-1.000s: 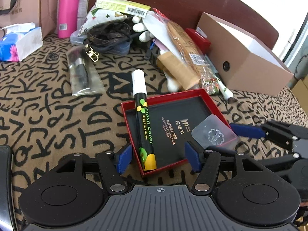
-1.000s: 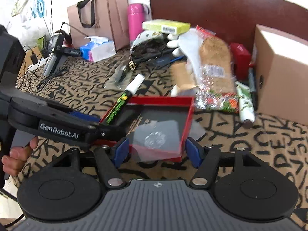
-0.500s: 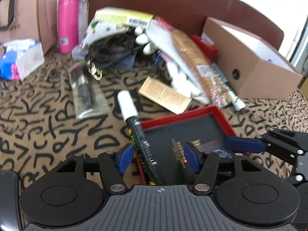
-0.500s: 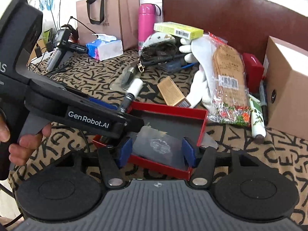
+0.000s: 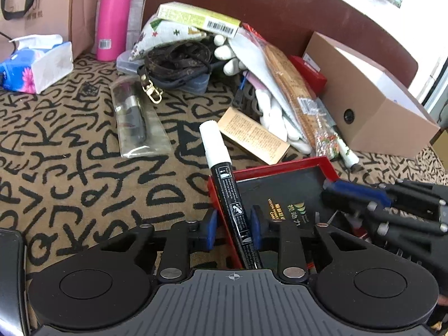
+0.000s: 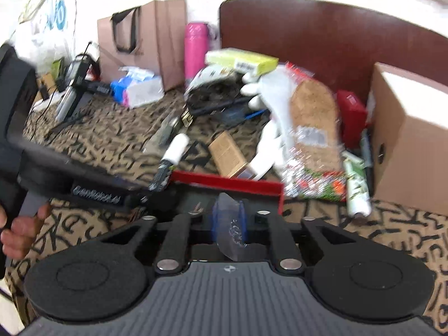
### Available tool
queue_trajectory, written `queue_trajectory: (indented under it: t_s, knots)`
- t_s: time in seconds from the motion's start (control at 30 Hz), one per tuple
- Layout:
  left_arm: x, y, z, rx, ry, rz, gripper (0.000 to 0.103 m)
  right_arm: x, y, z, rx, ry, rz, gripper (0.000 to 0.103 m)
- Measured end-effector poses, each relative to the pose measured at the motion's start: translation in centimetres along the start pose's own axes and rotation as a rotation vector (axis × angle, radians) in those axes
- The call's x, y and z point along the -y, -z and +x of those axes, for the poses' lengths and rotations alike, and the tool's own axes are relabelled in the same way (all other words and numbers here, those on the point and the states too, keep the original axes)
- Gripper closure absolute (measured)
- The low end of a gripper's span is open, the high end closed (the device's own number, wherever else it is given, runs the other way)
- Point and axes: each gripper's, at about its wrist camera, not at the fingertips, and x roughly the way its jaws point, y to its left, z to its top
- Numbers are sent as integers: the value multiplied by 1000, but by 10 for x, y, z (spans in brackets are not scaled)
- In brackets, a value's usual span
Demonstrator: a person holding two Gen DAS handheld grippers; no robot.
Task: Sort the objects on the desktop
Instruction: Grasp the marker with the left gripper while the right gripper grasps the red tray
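At 6 o'clock over red tray (image 5: pixel 282 165), L gripper (image 5: pixel 232 231) clamps marker (image 5: pixel 228 193), R gripper (image 6: pixel 228 228) pinches clear plastic piece (image 6: pixel 231 224), prob. both for lifting out to sort.

Bench (image 5: pixel 70 173) covered in tan cloth with black letter print. Directly on it: red tray (image 5: pixel 280 168), tissue pack (image 5: pixel 36 70), pink bottle (image 5: pixel 112 16), bagged brush (image 5: pixel 134 117), tan carton (image 5: pixel 252 134), cardboard box (image 5: pixel 372 106), paper bag (image 6: pixel 145 39) at back.
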Motion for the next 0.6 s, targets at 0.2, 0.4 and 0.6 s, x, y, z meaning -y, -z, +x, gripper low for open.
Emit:
queue_trajectory:
  t_s: [0.2,0.4,0.6]
  knots:
    - [-5,-2,-14,31,-7,-13,90,34,-2,-7,24,112,85,99]
    - [-13,0,-24,45,-37,-28,71,57,8,-9,14,195,166,99]
    - [2,3,-23,55,11,-6,47,58,6,-24,86,190,195,99]
